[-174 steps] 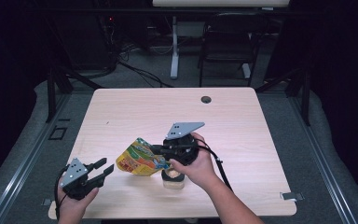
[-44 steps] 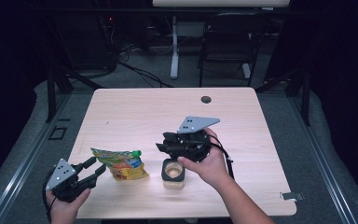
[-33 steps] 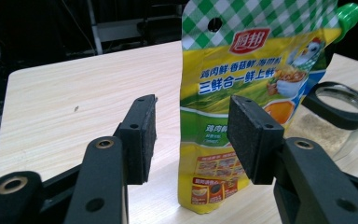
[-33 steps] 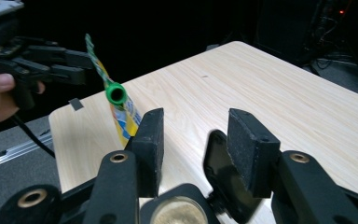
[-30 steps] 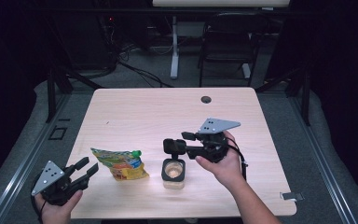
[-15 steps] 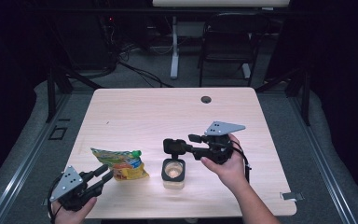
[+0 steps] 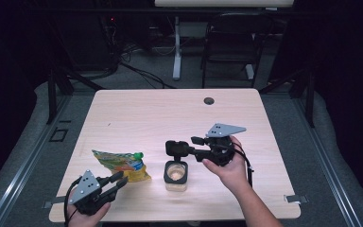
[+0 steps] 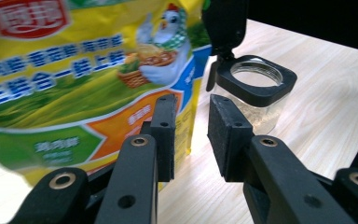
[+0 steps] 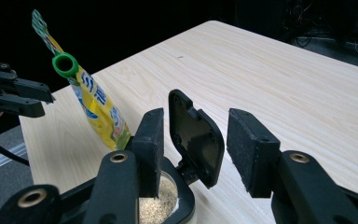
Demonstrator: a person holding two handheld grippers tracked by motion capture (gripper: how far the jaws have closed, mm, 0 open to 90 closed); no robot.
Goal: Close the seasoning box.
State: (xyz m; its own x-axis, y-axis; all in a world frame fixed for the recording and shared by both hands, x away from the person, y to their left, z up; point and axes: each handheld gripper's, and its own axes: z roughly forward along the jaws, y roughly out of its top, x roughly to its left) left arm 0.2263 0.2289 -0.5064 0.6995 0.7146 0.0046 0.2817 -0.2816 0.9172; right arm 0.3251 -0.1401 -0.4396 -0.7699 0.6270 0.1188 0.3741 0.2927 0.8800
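High view: the pale wooden table (image 7: 137, 113) carries a yellow-and-green printed pouch with a green spout (image 7: 120, 165) near its front left corner and, just beside it toward the front edge's middle, a clear square jar with a black hinged lid (image 7: 176, 174) standing open. The left gripper (image 7: 117, 182), its jaws just closing, is still parted at the pouch's near edge, pads not pressing. The right gripper (image 7: 178, 147) hovers spread over the jar, lid between its jaws untouched.

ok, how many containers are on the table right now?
2. The yellow pouch stands near the front left, by the left gripper; the open-lidded jar sits front-centre, under the right gripper.
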